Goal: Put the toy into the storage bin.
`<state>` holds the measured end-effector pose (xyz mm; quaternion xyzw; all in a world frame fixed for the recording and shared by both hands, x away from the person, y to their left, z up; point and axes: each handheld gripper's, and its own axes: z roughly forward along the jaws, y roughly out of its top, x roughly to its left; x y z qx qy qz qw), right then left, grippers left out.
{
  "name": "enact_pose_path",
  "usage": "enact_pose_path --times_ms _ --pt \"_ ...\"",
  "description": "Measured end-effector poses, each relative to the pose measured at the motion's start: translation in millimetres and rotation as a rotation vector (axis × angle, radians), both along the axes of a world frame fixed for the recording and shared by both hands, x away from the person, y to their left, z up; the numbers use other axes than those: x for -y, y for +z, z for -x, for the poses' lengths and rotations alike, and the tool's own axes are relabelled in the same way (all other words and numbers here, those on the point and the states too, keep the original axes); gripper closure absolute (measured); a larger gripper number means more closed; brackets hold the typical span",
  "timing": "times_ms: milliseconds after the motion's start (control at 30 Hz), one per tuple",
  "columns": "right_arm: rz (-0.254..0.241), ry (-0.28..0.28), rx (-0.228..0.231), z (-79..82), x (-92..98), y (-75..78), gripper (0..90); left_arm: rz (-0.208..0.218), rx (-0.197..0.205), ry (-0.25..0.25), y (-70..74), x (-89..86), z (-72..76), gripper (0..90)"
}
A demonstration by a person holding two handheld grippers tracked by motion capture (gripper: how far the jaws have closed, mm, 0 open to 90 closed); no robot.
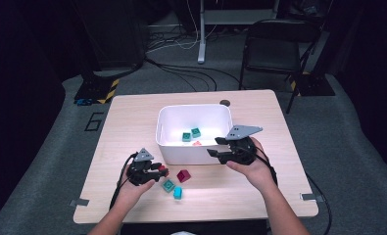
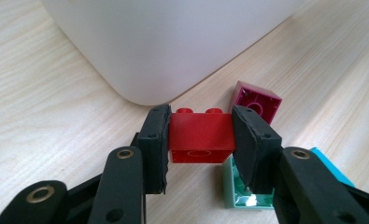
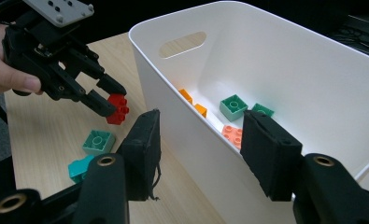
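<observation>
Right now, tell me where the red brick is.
The red brick is clamped between the left gripper's jaws, at the high view's lower left, just in front of the white bin and beside the magenta brick.

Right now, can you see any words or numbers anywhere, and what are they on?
"6": a dark outlined figure on the grey floor left of the table; it reads like a 6, though it is small.
No words or numbers can be read on the white bin, the red brick or the other bricks.
The yellow and black stripes on the floor are a warning pattern, not writing.
</observation>
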<state>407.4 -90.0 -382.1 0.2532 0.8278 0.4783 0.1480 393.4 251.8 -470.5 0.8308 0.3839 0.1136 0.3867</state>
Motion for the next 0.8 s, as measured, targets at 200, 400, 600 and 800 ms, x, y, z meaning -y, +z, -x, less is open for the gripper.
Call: enact_pose_path --times_ms 200,400,600,800 --pt "-0.005 0.004 -0.010 -0.5 0.9 -0.1 46.7 0.002 0.004 -0.019 16.4 -5.8 2.3 58.8" --pt "-0.014 0.007 -0.011 -0.6 1.9 0.9 46.4 0.040 0.000 -0.033 36.0 -11.2 3.3 58.7" --pt "-0.021 0.004 -0.013 -0.9 3.7 1.5 46.4 0.044 0.020 -0.053 58.0 -12.7 5.4 58.8" --pt "-0.027 0.000 -0.014 -1.1 5.5 2.3 46.4 0.069 0.032 -0.072 81.0 -14.8 4.3 58.8"
